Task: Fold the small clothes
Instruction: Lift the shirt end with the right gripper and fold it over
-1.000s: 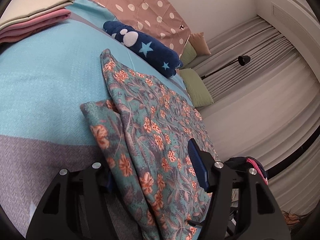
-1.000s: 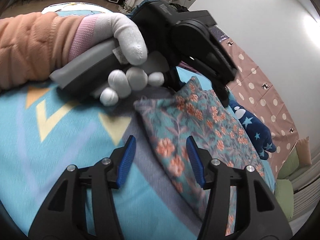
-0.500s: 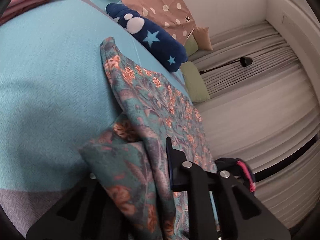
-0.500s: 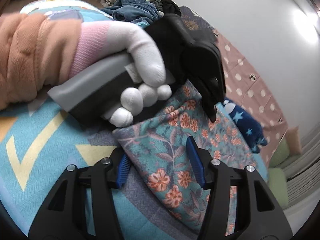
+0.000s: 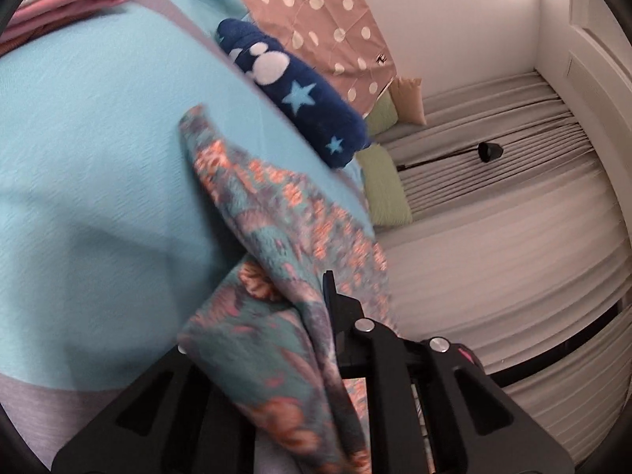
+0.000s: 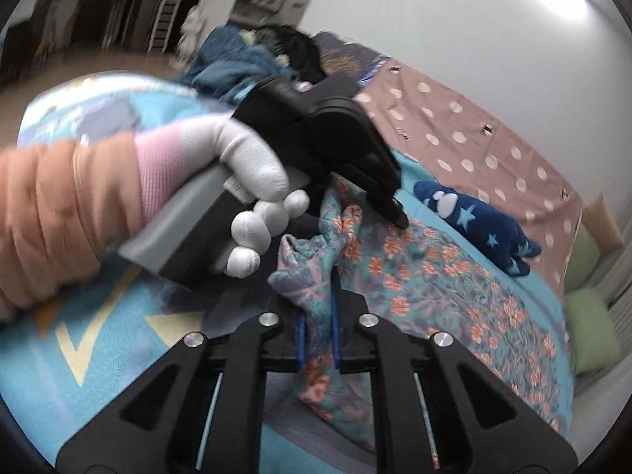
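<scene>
- The right gripper (image 6: 316,335) has its two blue-padded fingers (image 6: 335,330) drawn nearly together, pinching a bunched edge of the floral garment (image 6: 434,272) between them.
- The left gripper (image 5: 304,316) is clamped on another part of the same cloth: one dark finger (image 5: 330,296) presses against the fabric, and the cloth drapes over and hides the other.
- In the right wrist view the left gripper (image 6: 379,193) appears from outside, its black body tilted downward with its tip on the raised cloth, just above and behind the right gripper's fingers.
- A white-gloved left hand (image 6: 252,181) wraps the grey handle, fingers curled beneath it; a pink cuff and peach quilted sleeve (image 6: 59,217) run off to the left edge.
- The floral garment is lifted at the gripped end into a crumpled peak, and the rest lies spread across the turquoise bedspread (image 5: 98,138), reaching toward the far edge of the bed.
- A navy plush with stars (image 5: 300,98) lies just beyond the garment, against a pink polka-dot sheet (image 5: 320,19).
- Folded pink and cream cloths (image 5: 71,0) are stacked at the far corner of the bed.
- Green cushions (image 5: 383,193) sit beside the bed, near grey pleated curtains (image 5: 493,118).
- A heap of dark and blue clothes (image 6: 256,59) rests behind the left hand.
</scene>
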